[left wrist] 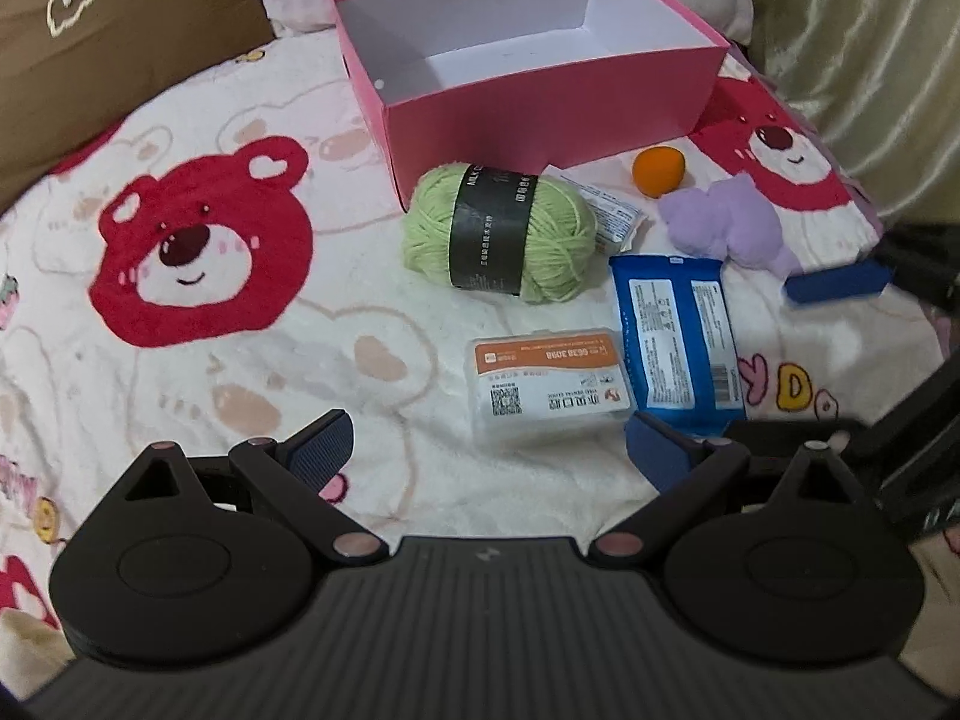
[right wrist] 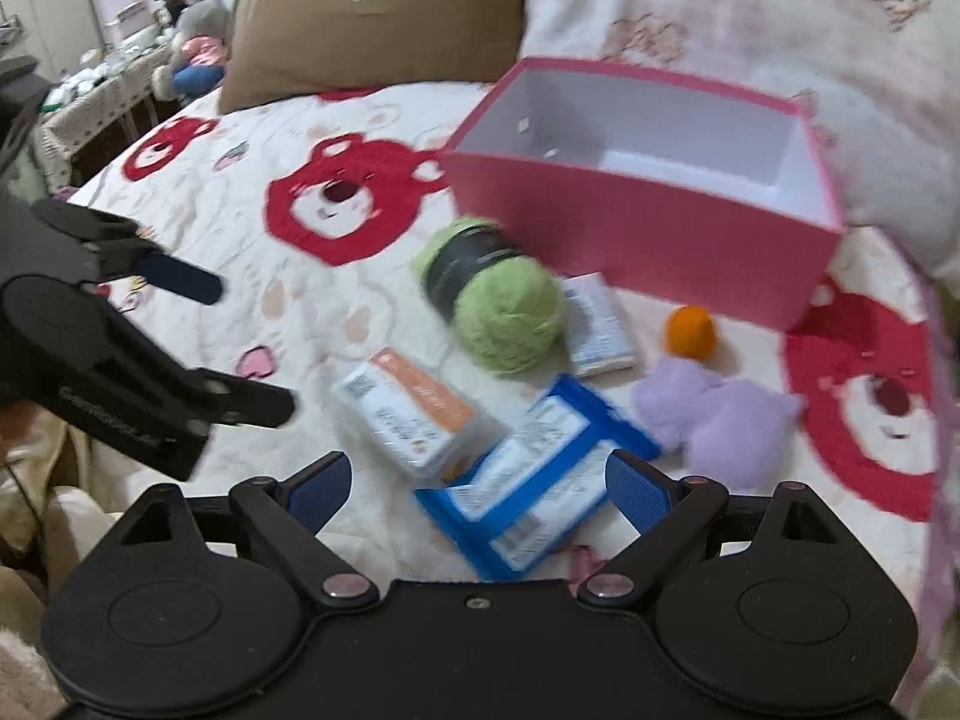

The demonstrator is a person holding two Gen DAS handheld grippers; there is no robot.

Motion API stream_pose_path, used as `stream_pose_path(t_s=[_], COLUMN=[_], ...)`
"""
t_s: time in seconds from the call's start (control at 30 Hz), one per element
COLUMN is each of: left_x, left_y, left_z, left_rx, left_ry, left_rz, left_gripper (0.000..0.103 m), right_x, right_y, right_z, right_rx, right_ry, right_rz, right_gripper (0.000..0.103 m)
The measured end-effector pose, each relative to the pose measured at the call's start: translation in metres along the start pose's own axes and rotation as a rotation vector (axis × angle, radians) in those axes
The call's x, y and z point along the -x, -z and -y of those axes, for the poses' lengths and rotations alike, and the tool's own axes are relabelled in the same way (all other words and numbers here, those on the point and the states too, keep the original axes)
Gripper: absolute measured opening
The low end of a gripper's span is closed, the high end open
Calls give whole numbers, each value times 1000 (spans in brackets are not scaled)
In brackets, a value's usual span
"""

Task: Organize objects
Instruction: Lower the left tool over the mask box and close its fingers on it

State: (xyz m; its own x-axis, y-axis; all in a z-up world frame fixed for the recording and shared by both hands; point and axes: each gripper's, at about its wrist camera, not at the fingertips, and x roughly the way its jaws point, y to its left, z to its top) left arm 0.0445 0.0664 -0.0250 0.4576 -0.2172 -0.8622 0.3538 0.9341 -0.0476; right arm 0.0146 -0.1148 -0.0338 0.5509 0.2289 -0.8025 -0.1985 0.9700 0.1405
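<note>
One pink box (left wrist: 540, 78) sits open and empty at the far side of the bear-print blanket (left wrist: 210, 330), with green yarn (left wrist: 501, 234), an orange ball (left wrist: 659, 171), a purple plush (left wrist: 726, 228), a blue packet (left wrist: 678, 339) and a clear case (left wrist: 549, 387) scattered just near of it. Only the right wrist view shows a cluttered table (right wrist: 102, 90) far left. Bare blanket lies left. Both left gripper (left wrist: 486, 450) and right gripper (right wrist: 477, 483) hover with jaws spread, holding nothing.

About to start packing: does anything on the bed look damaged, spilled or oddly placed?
Nothing looks damaged or spilled. The pink box sits upright and empty. The green yarn overlaps a small white packet, and the blue packet overlaps the edge of the clear plastic case. Everything else lies loose on the blanket.
</note>
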Motion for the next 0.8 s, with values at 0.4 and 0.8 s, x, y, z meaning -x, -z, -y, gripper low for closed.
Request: stream_pose_path(t_s=[0.4, 0.8], left_x=[-39, -69], left_y=[13, 11], left_z=[-29, -26], left_rx=[139, 156], left_ry=[44, 151], left_rz=[-18, 1], left_gripper=[93, 56], right_x=[-51, -88], right_y=[-1, 0], right_z=[1, 3], right_rx=[-82, -139], right_ry=[-89, -115], right_rz=[-89, -126], right_gripper=[87, 62])
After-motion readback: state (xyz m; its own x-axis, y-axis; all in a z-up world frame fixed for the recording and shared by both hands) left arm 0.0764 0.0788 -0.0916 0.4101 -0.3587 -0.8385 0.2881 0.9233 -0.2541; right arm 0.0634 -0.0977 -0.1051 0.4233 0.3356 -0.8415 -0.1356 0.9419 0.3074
